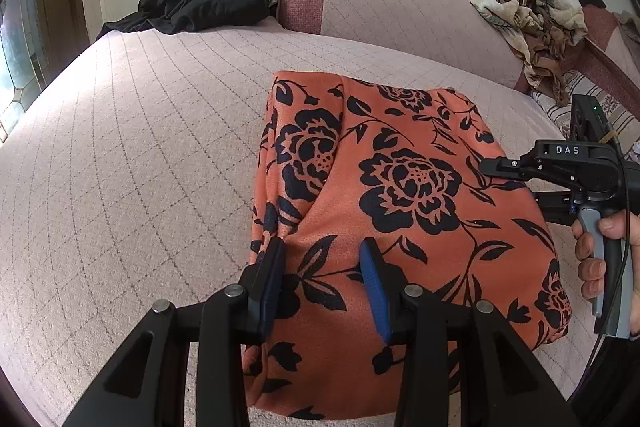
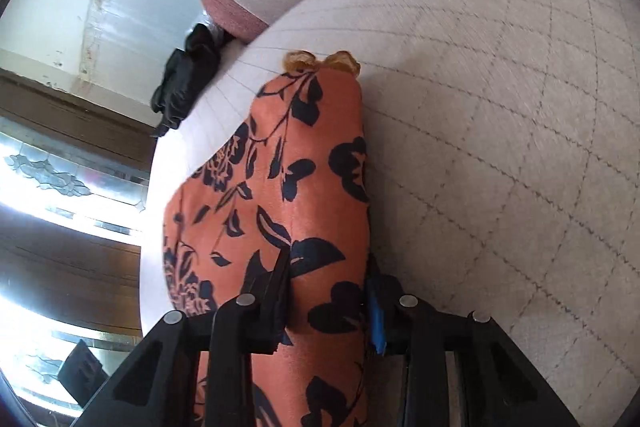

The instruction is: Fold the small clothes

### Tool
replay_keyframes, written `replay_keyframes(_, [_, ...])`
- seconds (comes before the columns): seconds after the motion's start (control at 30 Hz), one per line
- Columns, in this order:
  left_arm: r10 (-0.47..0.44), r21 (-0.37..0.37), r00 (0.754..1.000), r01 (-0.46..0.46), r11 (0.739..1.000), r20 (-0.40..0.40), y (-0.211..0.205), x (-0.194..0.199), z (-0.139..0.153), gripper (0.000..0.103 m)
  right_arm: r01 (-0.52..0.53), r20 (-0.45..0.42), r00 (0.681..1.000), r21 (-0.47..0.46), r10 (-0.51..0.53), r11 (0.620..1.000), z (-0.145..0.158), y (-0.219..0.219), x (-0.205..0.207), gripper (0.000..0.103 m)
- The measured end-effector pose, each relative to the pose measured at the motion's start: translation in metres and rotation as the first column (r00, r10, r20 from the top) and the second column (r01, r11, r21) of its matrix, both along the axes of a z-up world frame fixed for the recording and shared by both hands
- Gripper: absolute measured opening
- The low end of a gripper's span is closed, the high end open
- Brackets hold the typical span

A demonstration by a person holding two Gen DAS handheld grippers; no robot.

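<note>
My left gripper [image 1: 322, 269] is nearest, fingers partly apart and resting on the near edge of the orange floral garment [image 1: 400, 207], straddling a ridge of cloth without visibly pinching it. At three o'clock my right gripper [image 1: 494, 167] reaches in over the far side edge; its own view shows the fold of the garment [image 2: 304, 211] between its fingers [image 2: 276, 291], seemingly clamped. To fold well, I would take the whole layered edge, lift both sides evenly and keep the fold line straight. The garment lies on the quilted bed cover [image 1: 140, 147]; dark clothing [image 1: 200, 5] sits at eleven o'clock.
</note>
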State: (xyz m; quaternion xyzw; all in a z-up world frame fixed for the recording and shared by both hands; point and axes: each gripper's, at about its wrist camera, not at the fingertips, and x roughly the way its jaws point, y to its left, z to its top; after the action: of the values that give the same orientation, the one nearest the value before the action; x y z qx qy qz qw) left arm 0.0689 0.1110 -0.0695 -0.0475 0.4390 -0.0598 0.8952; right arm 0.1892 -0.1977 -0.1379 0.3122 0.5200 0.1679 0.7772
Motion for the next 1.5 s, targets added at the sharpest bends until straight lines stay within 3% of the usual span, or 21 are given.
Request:
replay_keyframes(0.03, [0.002, -0.008, 1.000, -0.002, 1.000, -0.002, 0.001, 0.000, 0.000, 0.041, 0.010, 0.002, 1.000, 0.021, -0.010, 1.000, 0.000, -0.004, -0.002, 0.042])
replay_keyframes(0.1, [0.007, -0.019, 1.000, -0.007, 1.000, -0.007, 0.002, 0.001, 0.000, 0.041, 0.012, 0.011, 1.000, 0.036, -0.013, 0.999, 0.010, -0.004, -0.006, 0.062])
replay_keyframes(0.2, [0.001, -0.010, 1.000, -0.001, 1.000, -0.002, 0.002, 0.000, 0.000, 0.041, 0.024, 0.063, 0.998, 0.055, -0.027, 0.998, 0.025, -0.007, -0.005, 0.068])
replay_keyframes(0.3, [0.002, -0.019, 1.000, -0.002, 1.000, -0.006, 0.002, 0.001, 0.000, 0.041, 0.071, 0.020, 0.997, 0.093, -0.073, 0.993, 0.021, -0.012, 0.014, 0.068])
replay_keyframes(0.33, [0.001, -0.018, 1.000, -0.001, 1.000, -0.006, 0.002, 0.001, -0.001, 0.041, 0.076, -0.008, 0.997, 0.096, -0.075, 0.993, 0.015, -0.011, 0.023, 0.067])
replay_keyframes(0.37, [-0.001, -0.018, 1.000, 0.001, 1.000, -0.004, 0.002, 0.001, -0.001, 0.041, 0.068, -0.027, 0.997, 0.075, -0.066, 0.995, 0.011, -0.006, 0.031, 0.041])
replay_keyframes(0.4, [-0.002, -0.016, 1.000, 0.002, 1.000, -0.004, 0.002, 0.001, -0.001, 0.041, 0.045, -0.018, 0.999, 0.031, -0.045, 0.998, 0.012, -0.001, 0.035, 0.025])
replay_keyframes(0.5, [0.000, -0.018, 1.000, 0.000, 1.000, -0.004, 0.002, 0.001, -0.001, 0.041, 0.028, 0.040, 0.999, -0.079, -0.025, 0.997, 0.027, 0.012, 0.032, 0.026])
replay_keyframes(0.57, [-0.003, -0.033, 1.000, 0.002, 0.999, -0.003, 0.004, 0.001, 0.000, 0.041, 0.032, 0.065, 0.998, -0.129, -0.024, 0.991, 0.033, 0.013, 0.026, 0.032])
replay_keyframes(0.67, [0.008, -0.135, 1.000, -0.009, 0.991, -0.006, 0.018, 0.000, 0.012, 0.041, 0.099, 0.107, 0.991, -0.232, -0.076, 0.968, 0.050, 0.009, 0.008, 0.066])
replay_keyframes(0.73, [0.031, -0.203, 0.999, -0.028, 0.979, 0.013, 0.029, -0.001, 0.022, 0.045, 0.127, 0.186, 0.980, -0.270, -0.077, 0.954, 0.071, 0.009, -0.013, 0.066])
replay_keyframes(0.83, [0.047, -0.268, 0.998, -0.060, 0.962, -0.052, 0.044, 0.009, 0.016, 0.047, -0.004, 0.250, 0.966, -0.221, 0.060, 0.975, 0.093, 0.032, -0.047, 0.066])
replay_keyframes(0.93, [0.046, -0.282, 0.984, -0.094, 0.955, -0.171, 0.052, 0.024, -0.007, 0.047, -0.184, 0.248, 0.941, -0.201, 0.232, 0.962, 0.089, 0.070, -0.080, 0.067])
replay_keyframes(1.0, [0.034, -0.342, 0.979, -0.103, 0.934, -0.200, 0.057, 0.031, -0.013, 0.033, -0.270, 0.188, 0.931, -0.217, 0.312, 0.938, 0.068, 0.088, -0.091, 0.067])
replay_keyframes(1.1, [0.025, -0.290, 0.983, -0.077, 0.954, -0.180, 0.053, 0.045, 0.001, 0.023, -0.267, 0.214, 0.920, -0.274, 0.330, 0.924, 0.058, 0.095, -0.099, 0.067])
replay_keyframes(1.17, [0.019, -0.308, 0.984, -0.074, 0.948, -0.177, 0.054, 0.059, 0.009, 0.023, -0.266, 0.200, 0.926, -0.254, 0.320, 0.930, 0.058, 0.093, -0.096, 0.068])
replay_keyframes(1.27, [0.000, -0.344, 0.985, -0.061, 0.937, -0.174, 0.054, 0.087, 0.014, 0.041, -0.270, 0.193, 0.930, -0.219, 0.313, 0.938, 0.057, 0.089, -0.098, 0.069])
replay_keyframes(1.33, [-0.023, -0.301, 0.985, -0.030, 0.953, -0.171, 0.045, 0.109, 0.010, 0.041, -0.271, 0.199, 0.929, -0.211, 0.312, 0.939, 0.056, 0.087, -0.098, 0.069])
replay_keyframes(1.37, [-0.031, -0.272, 0.980, -0.025, 0.962, -0.199, 0.042, 0.122, 0.002, 0.024, -0.270, 0.203, 0.928, -0.213, 0.313, 0.939, 0.056, 0.088, -0.099, 0.069])
replay_keyframes(1.4, [-0.025, -0.253, 0.973, -0.035, 0.967, -0.229, 0.043, 0.133, -0.006, 0.018, -0.269, 0.205, 0.928, -0.214, 0.312, 0.939, 0.056, 0.088, -0.100, 0.069])
replay_keyframes(1.5, [0.019, -0.267, 0.971, -0.085, 0.960, -0.240, 0.054, 0.154, -0.011, 0.019, -0.272, 0.202, 0.928, -0.210, 0.314, 0.939, 0.057, 0.086, -0.100, 0.069])
